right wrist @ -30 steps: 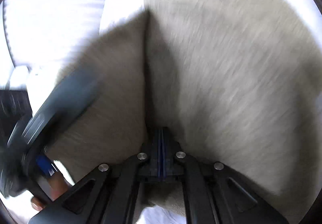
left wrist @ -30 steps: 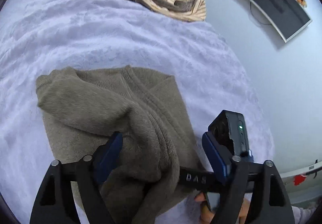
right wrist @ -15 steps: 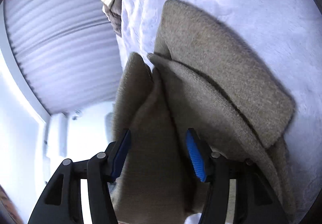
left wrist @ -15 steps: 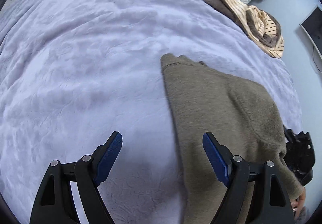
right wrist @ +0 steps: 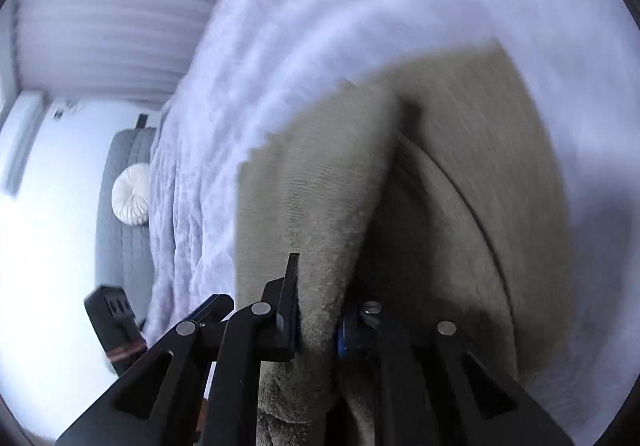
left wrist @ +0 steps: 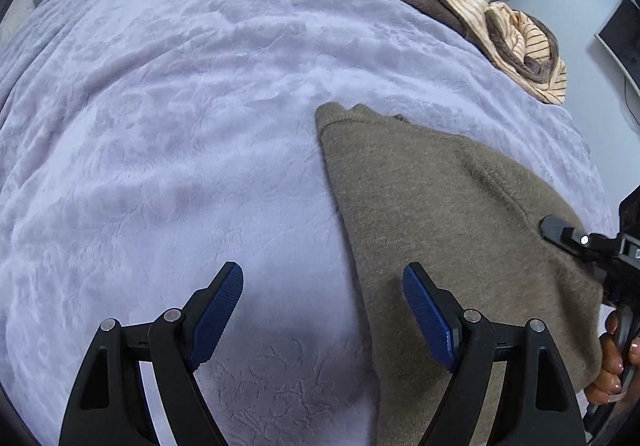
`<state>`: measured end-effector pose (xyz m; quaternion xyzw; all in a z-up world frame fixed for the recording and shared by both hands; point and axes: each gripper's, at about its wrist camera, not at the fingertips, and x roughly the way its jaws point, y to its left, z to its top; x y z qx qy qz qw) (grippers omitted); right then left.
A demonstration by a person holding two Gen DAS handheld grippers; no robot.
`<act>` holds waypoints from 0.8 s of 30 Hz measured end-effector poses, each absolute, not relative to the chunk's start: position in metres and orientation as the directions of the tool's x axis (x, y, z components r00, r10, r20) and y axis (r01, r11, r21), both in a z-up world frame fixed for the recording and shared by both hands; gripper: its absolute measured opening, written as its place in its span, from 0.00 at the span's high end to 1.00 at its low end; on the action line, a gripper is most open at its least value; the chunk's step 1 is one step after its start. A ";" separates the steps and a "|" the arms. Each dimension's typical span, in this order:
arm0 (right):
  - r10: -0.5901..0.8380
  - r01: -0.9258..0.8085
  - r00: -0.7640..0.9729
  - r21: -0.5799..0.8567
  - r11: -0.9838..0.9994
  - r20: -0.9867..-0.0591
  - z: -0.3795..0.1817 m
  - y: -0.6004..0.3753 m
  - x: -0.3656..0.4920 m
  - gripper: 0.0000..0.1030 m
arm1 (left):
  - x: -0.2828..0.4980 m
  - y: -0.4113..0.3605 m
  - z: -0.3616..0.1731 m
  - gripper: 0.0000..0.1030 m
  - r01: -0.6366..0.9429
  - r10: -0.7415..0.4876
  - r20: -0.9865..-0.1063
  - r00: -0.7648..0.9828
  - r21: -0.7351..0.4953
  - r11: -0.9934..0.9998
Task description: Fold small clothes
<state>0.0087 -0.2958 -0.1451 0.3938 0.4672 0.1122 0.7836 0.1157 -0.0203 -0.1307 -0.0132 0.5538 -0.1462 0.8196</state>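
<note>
Bed covered with a lavender plush blanket [left wrist: 192, 117], our landmark. On its near right part lies the taupe knit sweater [left wrist: 440, 213], folded, one corner reaching toward the blanket's middle. At the blanket's far right edge we list a heap of clothes [left wrist: 460, 1]: brown fleece, cream striped fabric, black garment. Our left gripper [left wrist: 322, 310] hovers over the blanket at the sweater's left edge, fingers spread wide, holding nothing. Our right gripper [right wrist: 316, 310] sits at the sweater's right side, fingers pinching a raised fold of it.
</note>
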 end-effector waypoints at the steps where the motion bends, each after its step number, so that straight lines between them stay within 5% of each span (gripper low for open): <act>1: 0.534 0.156 0.568 0.719 0.677 -0.626 -0.133 -0.297 0.010 0.86 | 0.115 -0.026 -0.128 0.20 0.245 -0.261 -0.900 0.350 -0.181 0.952; 6: 0.465 0.199 0.581 0.671 0.714 -0.668 -0.134 -0.320 0.006 0.86 | 0.110 -0.067 -0.150 0.19 0.353 -0.270 -0.912 0.308 -0.154 0.923; 9: 0.369 0.360 0.502 0.577 0.733 -0.782 -0.178 -0.341 0.002 0.84 | 0.109 -0.075 -0.171 0.03 0.361 -0.250 -0.921 0.300 -0.133 0.923; 18: 0.286 0.453 0.530 0.552 0.700 -0.798 -0.159 -0.357 -0.030 0.74 | 0.115 -0.041 -0.138 0.03 0.343 -0.205 -0.917 0.342 -0.082 0.936; 24: 0.350 0.301 0.585 0.597 0.744 -0.732 -0.107 -0.316 -0.037 0.77 | 0.113 -0.036 -0.129 0.03 0.329 -0.227 -0.913 0.340 -0.110 0.938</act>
